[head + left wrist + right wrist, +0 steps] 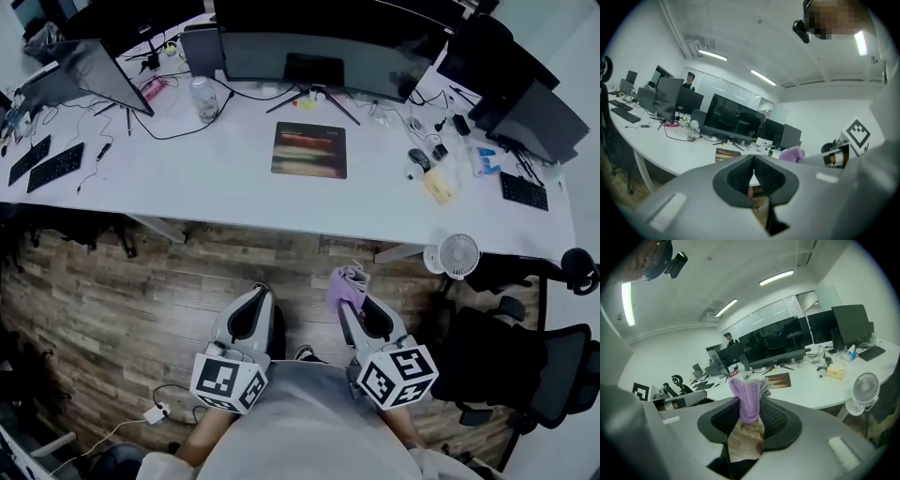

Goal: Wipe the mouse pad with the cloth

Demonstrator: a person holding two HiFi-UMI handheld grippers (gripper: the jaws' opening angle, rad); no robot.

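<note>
1. Head view, looking steeply down: a person holds two grey plastic grippers low over a wood-plank floor (131,291), well short of a long white desk (216,192). The forearms are cut off at the bottom edge.
2. The mouse pad (309,149) lies flat mid-desk, in front of a dark monitor (319,52). It is a thin rectangle whose long axis runs along the desk's front edge. Its striped print is too blurred to make out.
3. In the left gripper view the left gripper (753,161) hides most of the pad (only a corner shows above it). Its ribbed black pads meet at the tips, with nothing between them.
4. The right gripper (750,404) is clamped on the cloth (746,398), a fuzzy purple fold with a grey edge. The cloth stands up out of the jaws, its long axis in line with them, pointing towards the desk. Its lower end is hidden between the pads.
5. Right of the person are a small white round fan (458,255) at the desk edge and a black mesh chair (525,370), which the frame partly cuts off.
</note>
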